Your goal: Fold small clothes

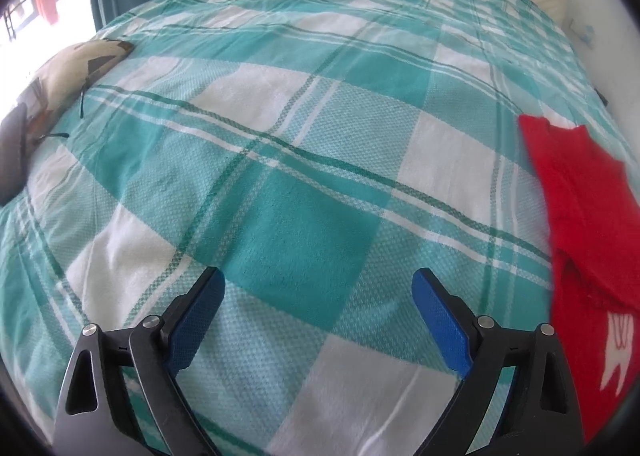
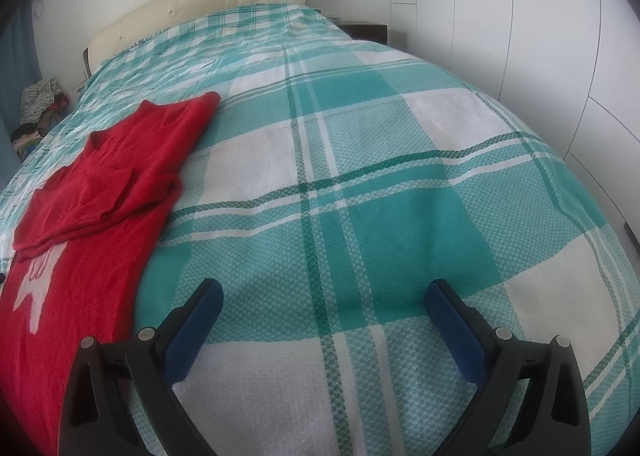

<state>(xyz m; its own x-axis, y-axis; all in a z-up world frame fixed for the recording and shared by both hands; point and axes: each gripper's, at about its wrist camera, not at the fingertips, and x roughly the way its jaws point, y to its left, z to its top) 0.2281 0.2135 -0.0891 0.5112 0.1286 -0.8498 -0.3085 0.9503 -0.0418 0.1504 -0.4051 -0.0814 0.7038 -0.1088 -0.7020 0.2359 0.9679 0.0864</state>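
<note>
**Both claws empty over the bed, red garment lying between them**

I am looking down along my left gripper [image 1: 318,284], and its blue-padded jaws are standing wide apart with nothing between them, only the teal-and-white checked woven bedspread [image 1: 280,159] below. My right gripper [image 2: 323,294] is showing the same: jaws spread wide, holding nothing, hanging over bare cloth.

The small red knitted garment with a white motif [image 2: 100,183] is lying flat on the bedspread, partly folded, a doubled layer resting across its upper part. In the right view it is sitting to the left of the claw, its near edge running just beside the left finger. In the left view the same garment [image 1: 580,215] is lying at the far right, apart from the fingers.

I am seeing plenty of open bedspread ahead of both claws. The cream padded headboard [image 2: 192,3] is closing the far end, white wardrobe doors [image 2: 520,35] are standing past the right edge, and a beige patterned cushion [image 1: 76,67] is resting at the left edge.
</note>
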